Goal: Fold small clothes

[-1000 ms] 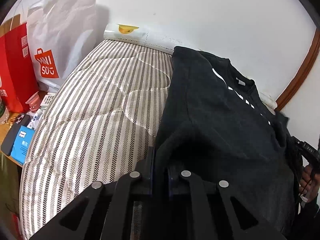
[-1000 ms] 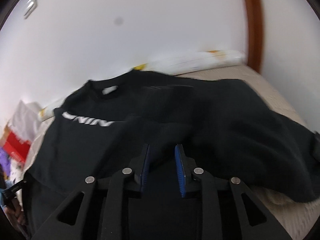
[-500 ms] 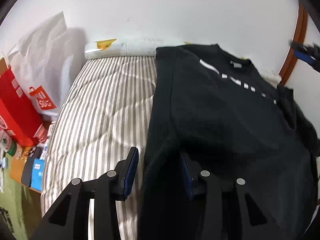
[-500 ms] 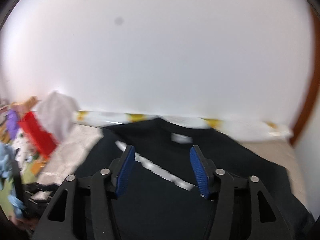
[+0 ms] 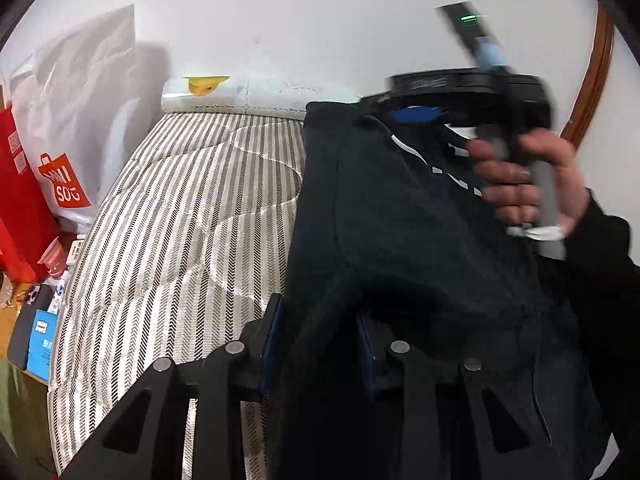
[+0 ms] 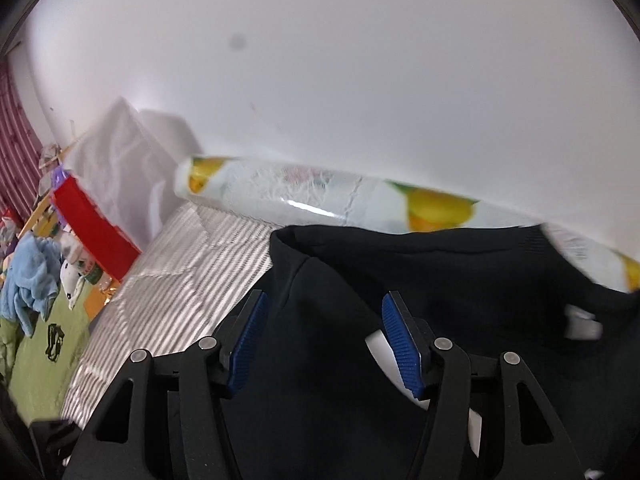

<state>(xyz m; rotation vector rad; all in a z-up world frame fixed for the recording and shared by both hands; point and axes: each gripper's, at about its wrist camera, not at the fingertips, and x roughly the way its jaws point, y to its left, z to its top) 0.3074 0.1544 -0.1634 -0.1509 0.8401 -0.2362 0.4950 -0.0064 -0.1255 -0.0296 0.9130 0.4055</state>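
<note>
1. At far left of the left wrist view, noted a red paper bag (image 5: 16,184) and a crinkled white plastic shopping bag with an orange logo (image 5: 80,120), both standing off the bed's edge.
2. Next over, saw the grey-and-white striped quilted mattress (image 5: 180,220), with the black short-sleeved cotton T-shirt with white lettering (image 5: 400,220) lying on its right half, collar toward the wall.
3. Found the left gripper (image 5: 318,344) moderately parted, blue pads straddling a raised fold at the shirt's near edge without visibly pinching it.
4. Further right, saw the right hand (image 5: 528,184) carrying the right gripper (image 5: 416,114) above the shoulder, near the collar.
5. Judged the shirt light, limp and not slippery, apt to sag and crease wherever unsupported; best pinched at the shoulder seam and at the hem corner of the same side, both layers together.
6. Got from the right wrist view what the left lacked: right gripper spread wide with nothing between the pads, poised over the shoulder seam, plus a crumpled blue towel (image 6: 28,276) on a green floor (image 6: 24,360). Got only from the left view the hand itself.
</note>
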